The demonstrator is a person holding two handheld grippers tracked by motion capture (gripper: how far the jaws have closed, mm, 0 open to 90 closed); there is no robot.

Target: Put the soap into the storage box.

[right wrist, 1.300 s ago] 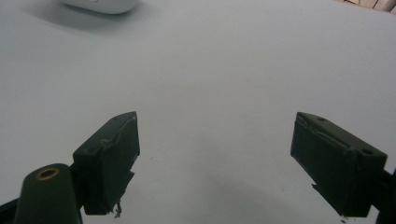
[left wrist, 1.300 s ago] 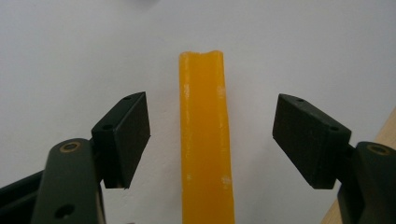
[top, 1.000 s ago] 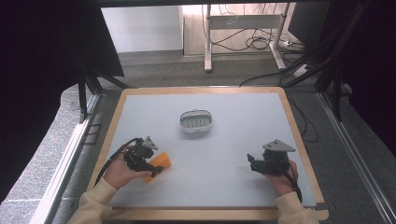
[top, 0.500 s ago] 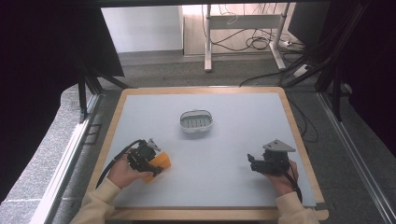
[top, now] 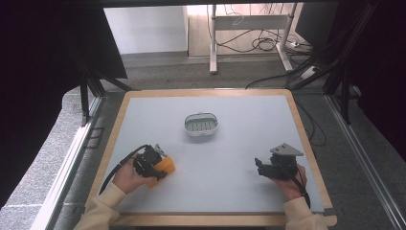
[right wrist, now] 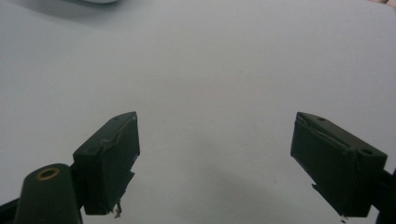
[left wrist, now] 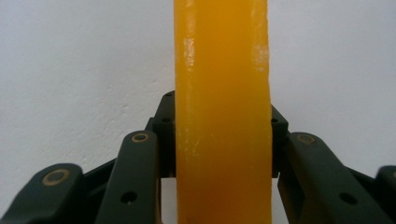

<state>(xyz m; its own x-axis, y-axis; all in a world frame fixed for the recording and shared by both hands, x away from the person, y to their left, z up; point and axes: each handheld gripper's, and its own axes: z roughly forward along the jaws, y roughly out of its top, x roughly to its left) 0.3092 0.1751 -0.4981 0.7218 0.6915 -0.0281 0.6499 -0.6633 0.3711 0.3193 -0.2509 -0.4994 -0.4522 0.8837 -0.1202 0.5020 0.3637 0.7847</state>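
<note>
Your left gripper (top: 152,162) was black, and the block (left wrist: 222,112) between its fingers was a glossy orange-yellow. Your right gripper (top: 266,167) was black with a grey plate. The surface (top: 239,143) was pale grey-blue, framed in light wood. The small dish (top: 202,124) was white, ribbed grey inside.

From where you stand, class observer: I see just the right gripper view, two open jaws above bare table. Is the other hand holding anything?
Observer: Yes. The left gripper is shut on an orange block.
Operator: Anything else on the table?
Observer: A small white dish sits near the middle, beyond both hands.
Operator: Where is my gripper?
Observer: The right gripper is near the table's right front, with nothing between its jaws.
</note>
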